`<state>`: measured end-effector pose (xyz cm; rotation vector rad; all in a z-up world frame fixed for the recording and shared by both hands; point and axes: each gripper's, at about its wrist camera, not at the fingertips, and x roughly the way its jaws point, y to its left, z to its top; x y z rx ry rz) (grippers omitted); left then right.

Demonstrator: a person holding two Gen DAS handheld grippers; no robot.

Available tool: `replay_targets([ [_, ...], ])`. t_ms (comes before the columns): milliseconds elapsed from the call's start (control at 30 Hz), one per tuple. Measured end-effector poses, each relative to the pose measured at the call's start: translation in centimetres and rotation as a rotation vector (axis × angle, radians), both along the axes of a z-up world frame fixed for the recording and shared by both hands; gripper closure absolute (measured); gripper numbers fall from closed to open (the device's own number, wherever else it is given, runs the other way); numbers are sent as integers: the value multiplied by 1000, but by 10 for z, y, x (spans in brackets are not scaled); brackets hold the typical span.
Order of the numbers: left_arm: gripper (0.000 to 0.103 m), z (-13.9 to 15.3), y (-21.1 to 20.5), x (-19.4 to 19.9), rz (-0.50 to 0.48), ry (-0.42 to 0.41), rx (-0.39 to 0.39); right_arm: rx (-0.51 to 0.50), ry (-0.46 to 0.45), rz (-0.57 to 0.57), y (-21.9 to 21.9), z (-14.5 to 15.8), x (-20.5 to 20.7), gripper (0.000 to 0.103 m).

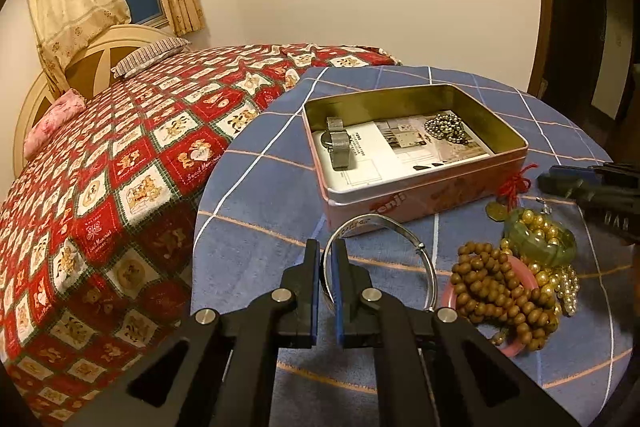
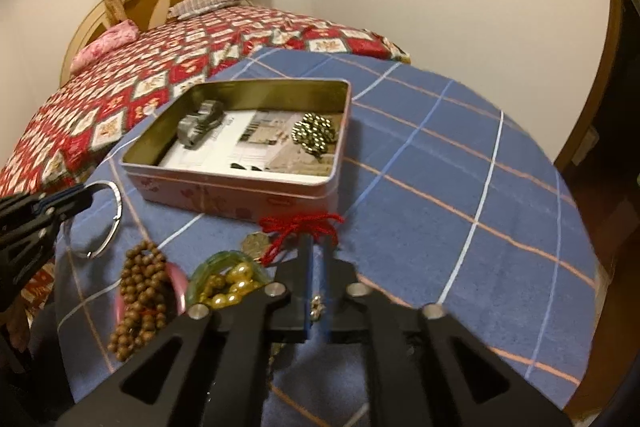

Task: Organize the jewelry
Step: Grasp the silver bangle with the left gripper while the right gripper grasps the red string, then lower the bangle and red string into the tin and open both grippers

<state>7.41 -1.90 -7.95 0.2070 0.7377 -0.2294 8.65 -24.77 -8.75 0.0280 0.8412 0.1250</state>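
The silver bangle is clamped between the left gripper fingers, just before the tin. This looks like the carrying step; next it must go over the rim. The right gripper fingers are almost together, seemingly empty.

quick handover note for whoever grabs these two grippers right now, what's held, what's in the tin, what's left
Left gripper: shut on the silver bangle, holding it just in front of the tin.
Right gripper: fingers nearly together by the red cord charm; whether it grips anything is unclear.
Done: watch and dark bead bracelet lie in the open tin, on the printed sheet.
Left: the bangle, the red cord charm, wooden bead strand on a pink bangle, green bangle and gold pearl beads, all piled on the blue checked cloth beside the tin.
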Motion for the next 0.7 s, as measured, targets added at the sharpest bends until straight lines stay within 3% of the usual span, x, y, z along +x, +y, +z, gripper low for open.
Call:
replay_targets([
  [33, 98, 0, 0, 1, 5, -4, 2, 11, 3, -1, 0, -2, 1, 34],
  [133, 98, -1, 2, 9, 29, -10, -2, 5, 25, -11, 3, -8, 10, 47],
  [333, 98, -1, -2, 17, 20, -12, -9, 37, 63, -15, 5, -16, 25, 48],
  [400, 98, -1, -3, 16, 12, -10, -13, 25, 69, -4, 8, -16, 27, 65],
  [433, 98, 0, -3, 15, 9, -10, -15, 8, 65, -5, 9, -16, 25, 93],
  [700, 98, 19, 0, 7, 0, -46, -31, -34, -44, 22, 8, 8, -12, 96],
])
